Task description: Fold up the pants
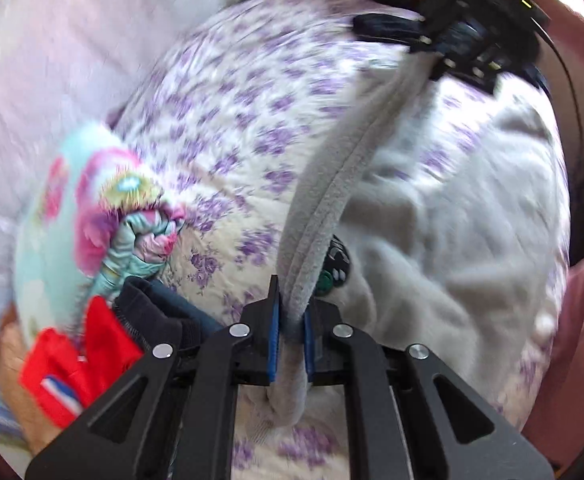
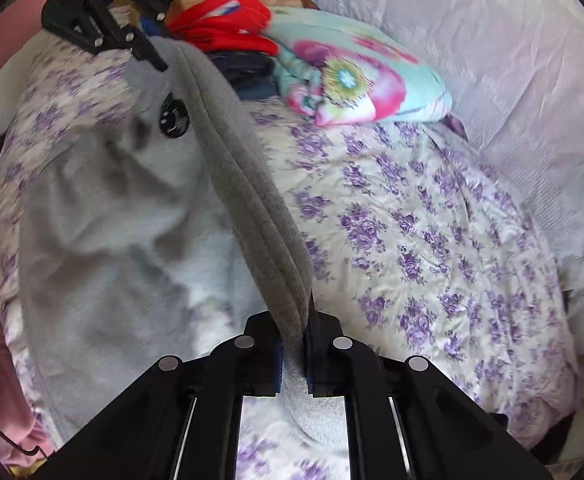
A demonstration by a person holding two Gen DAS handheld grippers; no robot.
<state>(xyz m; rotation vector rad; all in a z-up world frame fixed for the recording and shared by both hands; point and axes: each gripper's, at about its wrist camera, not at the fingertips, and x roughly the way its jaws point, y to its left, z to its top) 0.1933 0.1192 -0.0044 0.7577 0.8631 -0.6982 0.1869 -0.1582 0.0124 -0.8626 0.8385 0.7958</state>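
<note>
On the bed, at the far left of the left wrist view, a red garment lies against a dark navy garment, with a folded floral blanket in turquoise and pink just behind them. All three rest on the quilt, which is white with purple flowers. Toward the middle, the left gripper is clamped on the waistband of the grey pants, the thick hem pinched between its blue pads. From that gripper the waistband runs as a taut band up and to the right, to the right gripper, which grips its other end at the top of the view. The rest of the pants hangs below the band and spreads over the quilt on the right, a round dark patch showing just beside the hem. At the right edge a pink sleeve is in view. In the right wrist view, the pants lie to the left on the quilt, the left gripper holds the far end at upper left, and the right gripper is pressed onto the near end of the waistband.
</note>
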